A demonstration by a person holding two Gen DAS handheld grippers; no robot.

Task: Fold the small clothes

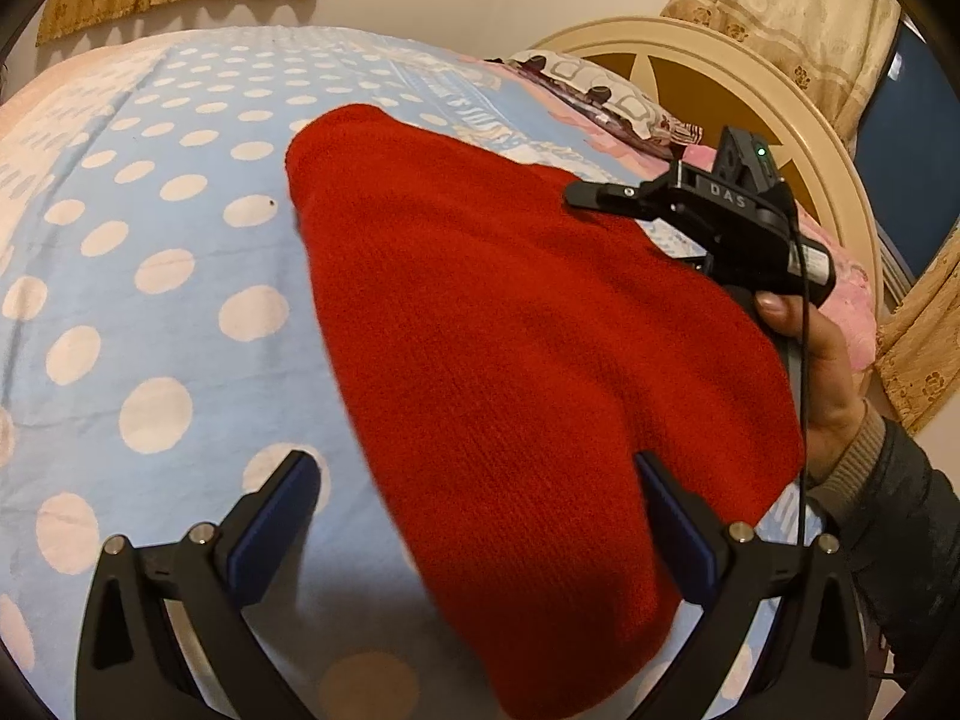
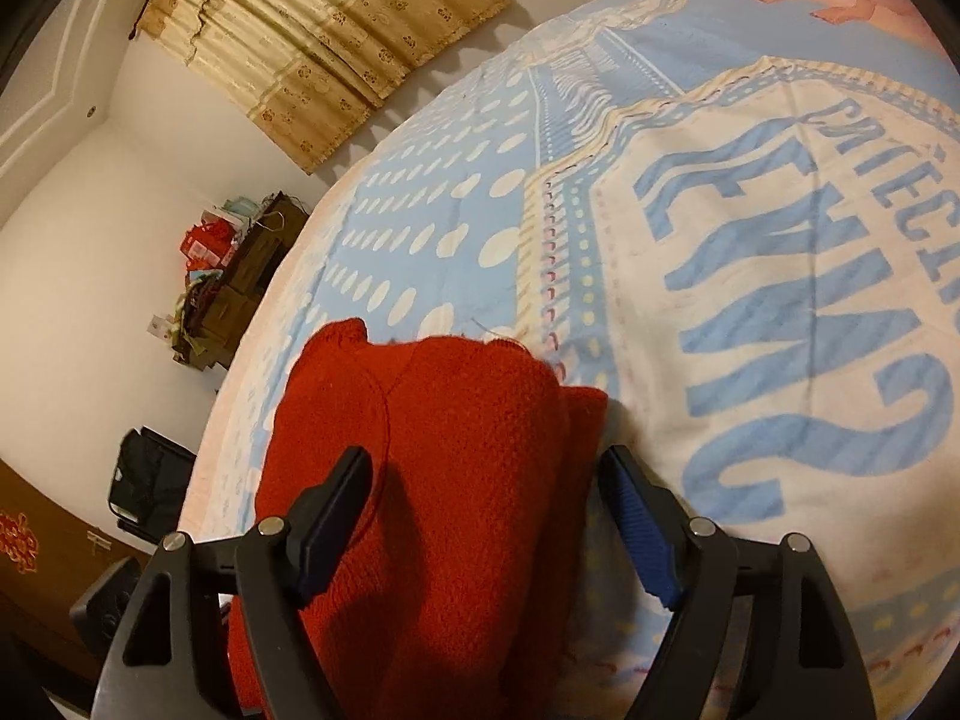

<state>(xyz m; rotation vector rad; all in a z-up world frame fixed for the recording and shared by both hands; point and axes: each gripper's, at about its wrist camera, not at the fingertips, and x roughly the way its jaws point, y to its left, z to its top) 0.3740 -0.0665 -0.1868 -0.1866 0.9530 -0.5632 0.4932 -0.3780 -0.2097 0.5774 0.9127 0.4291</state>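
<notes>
A red knitted garment (image 1: 510,330) lies spread flat on the bed. My left gripper (image 1: 474,474) is open just above its near edge, one finger over the bedsheet and one over the red knit. My right gripper (image 1: 591,195) shows in the left wrist view at the garment's far right edge, low over the knit. In the right wrist view the right gripper (image 2: 486,468) is open with the red garment (image 2: 432,450) between and under its fingers. Neither gripper holds anything.
The bed has a light blue bedsheet with white dots (image 1: 150,240) and a large printed panel with blue letters (image 2: 780,300). A pillow (image 1: 600,96) and a round cream headboard (image 1: 780,108) are at the far right. A dark cabinet with clutter (image 2: 240,276) stands by the wall.
</notes>
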